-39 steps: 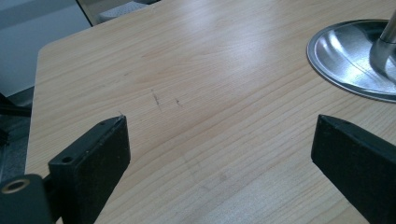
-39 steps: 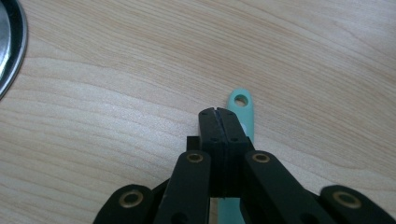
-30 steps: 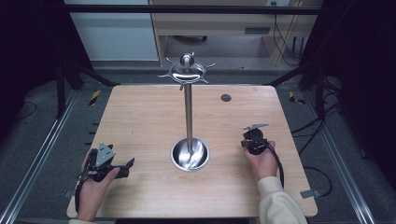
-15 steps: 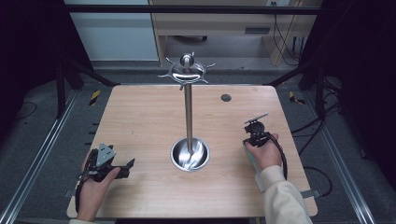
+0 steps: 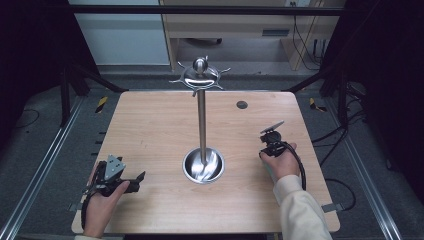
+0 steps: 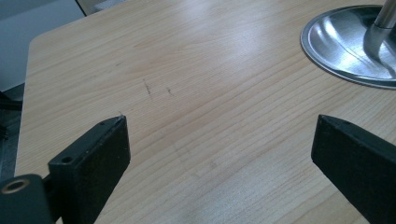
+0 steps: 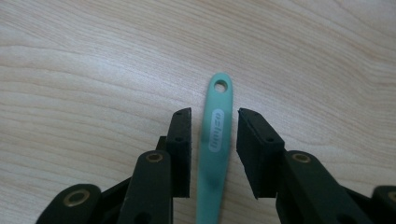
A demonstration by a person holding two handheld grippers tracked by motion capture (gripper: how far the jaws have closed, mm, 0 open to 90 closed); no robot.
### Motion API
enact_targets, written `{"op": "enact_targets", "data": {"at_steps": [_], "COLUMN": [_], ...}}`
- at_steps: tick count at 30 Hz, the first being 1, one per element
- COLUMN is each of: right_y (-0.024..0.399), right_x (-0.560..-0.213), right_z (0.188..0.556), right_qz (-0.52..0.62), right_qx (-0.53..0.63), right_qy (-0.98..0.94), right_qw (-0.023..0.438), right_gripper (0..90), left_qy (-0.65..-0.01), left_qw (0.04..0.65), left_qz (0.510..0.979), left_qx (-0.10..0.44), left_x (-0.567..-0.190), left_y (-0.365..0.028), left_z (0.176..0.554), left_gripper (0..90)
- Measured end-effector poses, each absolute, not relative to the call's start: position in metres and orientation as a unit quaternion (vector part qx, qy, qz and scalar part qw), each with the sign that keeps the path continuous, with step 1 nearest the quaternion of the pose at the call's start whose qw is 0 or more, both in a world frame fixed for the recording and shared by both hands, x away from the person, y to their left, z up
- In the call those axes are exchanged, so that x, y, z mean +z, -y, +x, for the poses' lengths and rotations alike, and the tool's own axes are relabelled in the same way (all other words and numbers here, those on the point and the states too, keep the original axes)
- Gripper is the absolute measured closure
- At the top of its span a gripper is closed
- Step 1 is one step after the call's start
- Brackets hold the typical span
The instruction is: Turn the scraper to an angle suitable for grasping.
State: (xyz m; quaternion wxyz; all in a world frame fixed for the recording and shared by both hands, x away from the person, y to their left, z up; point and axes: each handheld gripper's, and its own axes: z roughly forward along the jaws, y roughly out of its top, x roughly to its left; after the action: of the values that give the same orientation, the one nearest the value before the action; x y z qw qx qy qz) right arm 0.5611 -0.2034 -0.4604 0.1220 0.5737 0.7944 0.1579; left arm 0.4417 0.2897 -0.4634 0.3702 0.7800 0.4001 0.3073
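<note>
R gripper (image 7: pixel 214 154) jaws just opened, straddling green handle (image 7: pixel 216 140); L gripper (image 6: pixel 219 154) wide apart.

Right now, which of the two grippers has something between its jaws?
The right gripper: a mint-green handle lies between its jaws, which have just been opening and show gaps beside it. The left gripper stands wide open over bare table.
</note>
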Motion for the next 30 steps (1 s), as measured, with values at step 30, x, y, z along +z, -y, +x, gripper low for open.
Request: {"op": "enact_targets", "data": {"at_steps": [30], "right_y": [0.2035], "right_x": [-0.4673], "right_z": [0.5596], "right_qz": [0.590], "right_qx": [0.144], "right_qy": [-0.787], "right_qw": [0.105], "right_gripper": [73.7], "left_qy": [-0.393], "left_qw": [0.366], "left_qz": [0.786], "left_qx": [0.306], "left_x": [-0.4639], "left_y": [-0.2880], "left_z": [0.4427], "left_gripper": [4.1]}}
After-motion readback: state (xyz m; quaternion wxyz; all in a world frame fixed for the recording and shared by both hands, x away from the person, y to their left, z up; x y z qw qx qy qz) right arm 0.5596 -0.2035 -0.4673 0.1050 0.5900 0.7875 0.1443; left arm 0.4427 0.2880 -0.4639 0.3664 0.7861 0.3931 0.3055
